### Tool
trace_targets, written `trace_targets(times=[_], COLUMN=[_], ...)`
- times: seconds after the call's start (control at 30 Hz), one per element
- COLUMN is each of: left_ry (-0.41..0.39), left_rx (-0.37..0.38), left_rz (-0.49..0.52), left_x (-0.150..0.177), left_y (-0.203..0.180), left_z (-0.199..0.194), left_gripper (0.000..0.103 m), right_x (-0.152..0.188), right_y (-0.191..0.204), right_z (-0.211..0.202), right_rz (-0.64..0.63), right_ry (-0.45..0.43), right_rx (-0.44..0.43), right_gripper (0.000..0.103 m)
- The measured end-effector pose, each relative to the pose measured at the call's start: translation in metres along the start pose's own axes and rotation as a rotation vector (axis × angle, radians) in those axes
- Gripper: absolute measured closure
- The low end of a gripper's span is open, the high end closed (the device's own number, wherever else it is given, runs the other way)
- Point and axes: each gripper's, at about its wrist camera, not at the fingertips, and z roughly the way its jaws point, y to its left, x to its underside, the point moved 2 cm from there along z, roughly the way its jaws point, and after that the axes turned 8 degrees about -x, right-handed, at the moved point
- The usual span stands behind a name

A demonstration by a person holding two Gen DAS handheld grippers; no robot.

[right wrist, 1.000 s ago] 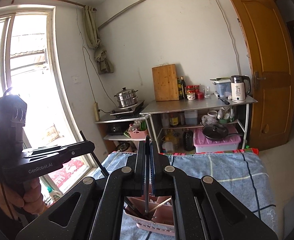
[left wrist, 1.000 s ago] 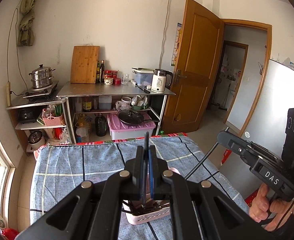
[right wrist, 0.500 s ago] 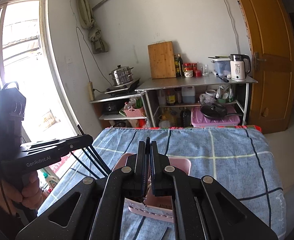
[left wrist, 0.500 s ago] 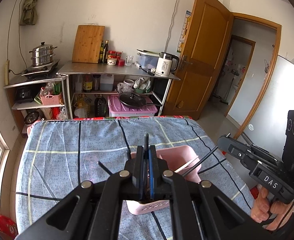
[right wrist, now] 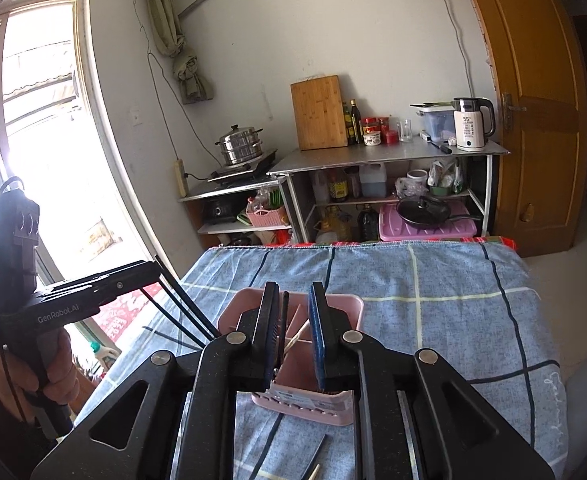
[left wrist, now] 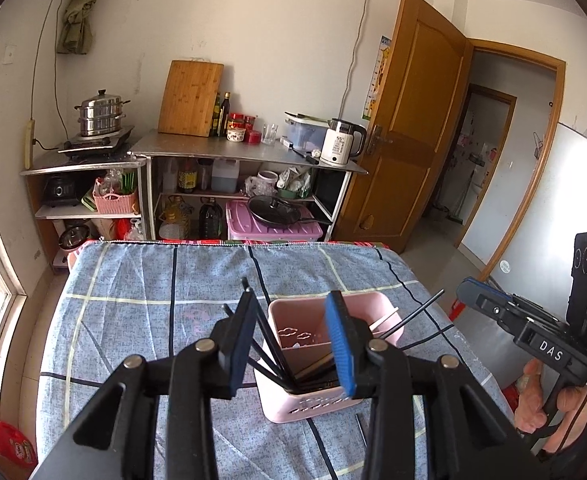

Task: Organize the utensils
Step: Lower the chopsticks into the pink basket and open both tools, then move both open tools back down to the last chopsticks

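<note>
Both grippers are ours, and both are opening. Our left gripper (left wrist: 293,344) hangs just over the near left part of the pink holder (left wrist: 377,308), jaws spreading; black chopsticks (left wrist: 273,344) lean in the gap near the left pad, and no pad presses them, so they are released. Our right gripper (right wrist: 295,330) hangs over the same holder (right wrist: 353,308), jaws parting a little. One dark chopstick (right wrist: 284,312) stands between them beside the left pad, and we cannot tell whether it still touches. The holder sits on the worktop, which is covered by a blue checked cloth (left wrist: 133,300), toward its near right side. More chopsticks (right wrist: 320,452) lie loose on the cloth just near of the holder.
</note>
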Motion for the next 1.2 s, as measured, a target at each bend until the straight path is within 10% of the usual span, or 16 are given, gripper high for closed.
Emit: trace_targets(times=[0.43, 0.8, 1.2], left_ry=[-0.065, 0.105, 0.113], left_rx=[0.016, 0.029, 0.038], left_rz=[0.017, -0.036, -0.039], left_x=[0.067, 0.155, 0.16], left_y=[0.001, 0.002, 0.004], left_z=[-0.044, -0.01, -0.013], left_gripper=[0.063, 0.063, 0.063], right_x=[0.078, 0.195, 0.218], right_y=[-0.023, -0.021, -0.006], right_z=[-0.054, 0.004, 0.031], right_rz=[0.065, 0.14, 0.102], right_ry=[0.028, 0.313, 0.408], right_rx=[0.039, 0.023, 0.068], right_gripper=[0.088, 0.088, 0.088])
